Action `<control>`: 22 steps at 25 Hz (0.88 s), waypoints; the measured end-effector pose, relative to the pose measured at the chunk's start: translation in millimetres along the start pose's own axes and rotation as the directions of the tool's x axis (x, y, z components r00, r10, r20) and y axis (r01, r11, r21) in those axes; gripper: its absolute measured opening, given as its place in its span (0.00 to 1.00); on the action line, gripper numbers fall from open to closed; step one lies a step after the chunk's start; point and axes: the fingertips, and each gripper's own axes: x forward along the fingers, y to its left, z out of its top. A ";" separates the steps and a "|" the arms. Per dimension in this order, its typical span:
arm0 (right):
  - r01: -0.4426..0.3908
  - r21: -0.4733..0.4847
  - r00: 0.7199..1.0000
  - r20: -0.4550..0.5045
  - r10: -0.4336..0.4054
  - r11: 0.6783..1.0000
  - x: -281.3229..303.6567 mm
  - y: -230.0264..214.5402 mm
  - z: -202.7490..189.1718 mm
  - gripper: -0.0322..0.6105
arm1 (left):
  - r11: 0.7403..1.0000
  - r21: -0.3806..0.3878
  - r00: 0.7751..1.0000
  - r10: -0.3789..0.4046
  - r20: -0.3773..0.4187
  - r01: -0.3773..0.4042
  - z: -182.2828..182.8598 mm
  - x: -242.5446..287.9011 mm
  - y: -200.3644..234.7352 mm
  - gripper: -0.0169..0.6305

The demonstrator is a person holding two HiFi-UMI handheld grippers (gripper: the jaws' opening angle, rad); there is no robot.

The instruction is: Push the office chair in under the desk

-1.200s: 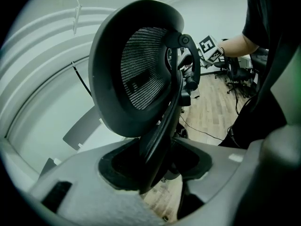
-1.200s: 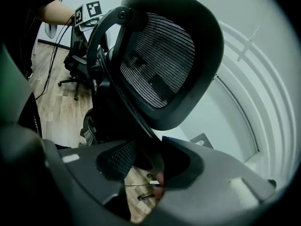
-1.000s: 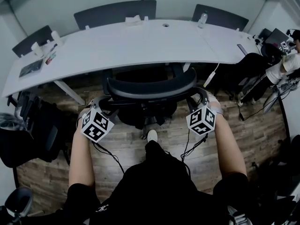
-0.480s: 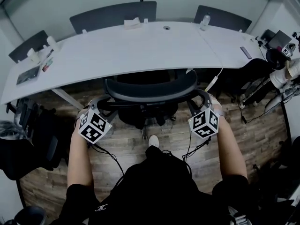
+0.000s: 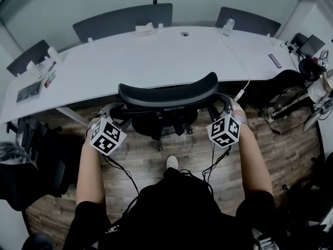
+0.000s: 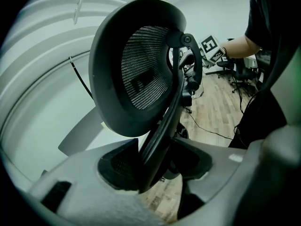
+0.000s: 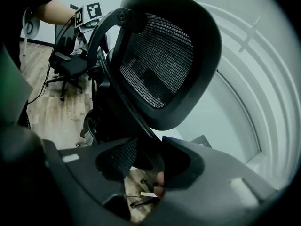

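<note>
Left gripper (image 5: pixel 115 113) and right gripper (image 5: pixel 219 108) each clamp the chair (image 5: pixel 166 95) by its back frame, at 9 and 3 o'clock. Seat's tucked under the desk (image 5: pixel 156 56) at 12. I'd push both evenly toward 12 so it doesn't swivel.

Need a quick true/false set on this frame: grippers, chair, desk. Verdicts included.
1. The left gripper and the right gripper each clamp the chair frame. True.
2. The chair lies tipped over. False: it stands upright at the desk.
3. The chair's backrest is mesh. True.
4. No seats stand on the desk's far side. False: dark far chairs stand there.
5. The floor is carpet. False: wood planks.
</note>
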 end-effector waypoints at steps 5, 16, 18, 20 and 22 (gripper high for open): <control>0.017 0.004 1.000 -0.018 -0.017 1.000 32.0 -19.1 7.5 0.31 | 1.000 -0.003 1.000 -0.005 -0.009 0.005 5.5 20.8 29.5 0.36; -0.003 0.015 1.000 0.010 0.003 1.000 78.7 -48.9 17.3 0.31 | 1.000 -0.015 1.000 -0.003 -0.021 0.003 15.3 53.0 73.1 0.37; -0.008 0.016 1.000 0.019 0.008 1.000 84.9 -52.8 18.3 0.32 | 1.000 -0.021 1.000 0.002 -0.020 -0.002 16.7 57.7 78.9 0.37; -0.011 0.015 1.000 0.028 0.010 1.000 91.8 -56.9 19.9 0.32 | 1.000 -0.029 1.000 0.010 -0.017 -0.011 17.7 62.5 85.1 0.37; -0.008 0.018 0.999 0.035 0.008 1.000 98.9 -61.6 20.8 0.32 | 0.999 -0.035 1.000 0.016 -0.016 -0.017 18.9 68.0 91.2 0.38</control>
